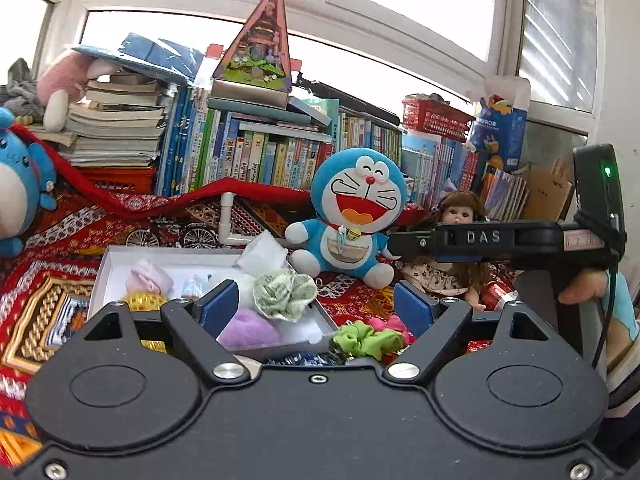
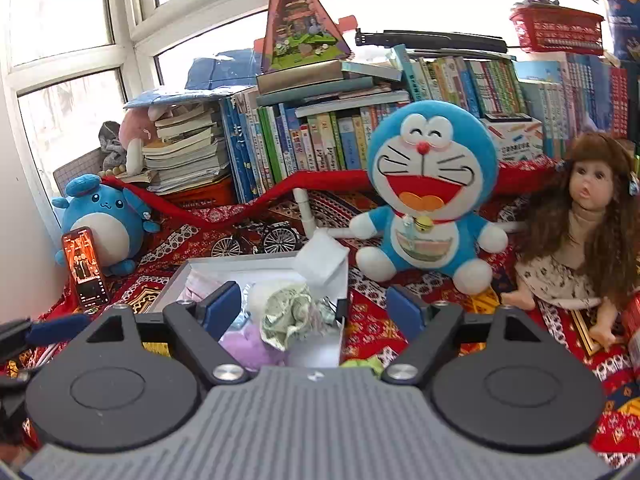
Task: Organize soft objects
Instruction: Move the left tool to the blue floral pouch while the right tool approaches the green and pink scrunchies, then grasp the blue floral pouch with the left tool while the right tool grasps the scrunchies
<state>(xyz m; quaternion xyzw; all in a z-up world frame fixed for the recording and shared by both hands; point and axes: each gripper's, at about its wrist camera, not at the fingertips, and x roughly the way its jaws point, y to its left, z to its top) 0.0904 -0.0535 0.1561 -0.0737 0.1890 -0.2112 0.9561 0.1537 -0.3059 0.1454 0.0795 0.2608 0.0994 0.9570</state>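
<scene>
Nearest to us, both pairs of fingers stand spread with nothing pinched: the left gripper [image 1: 316,306] and the right gripper [image 2: 314,308] each frame the white box [image 1: 105,276] that sits just beyond their tips on the patterned cloth [image 1: 48,312]. Between the left fingers we see a green patterned scrunchie [image 1: 285,291] resting on the box's near edge, over a lilac soft piece [image 1: 249,326]; a pale pink one [image 1: 149,278] lies deeper in the box, left of the fingers. We judge these were gathered there as the sorted lot. A bright green scrunchie [image 1: 366,339] lies outside the box, just inside the left gripper's right finger, so it likely waits its turn. Farther off sit the blue cat plush [image 1: 352,216] and the doll [image 2: 576,232], propped against the row of books [image 1: 256,156]. The gripper bodies hide the box's near wall, and what lies under the scrunchie we cannot make out.
</scene>
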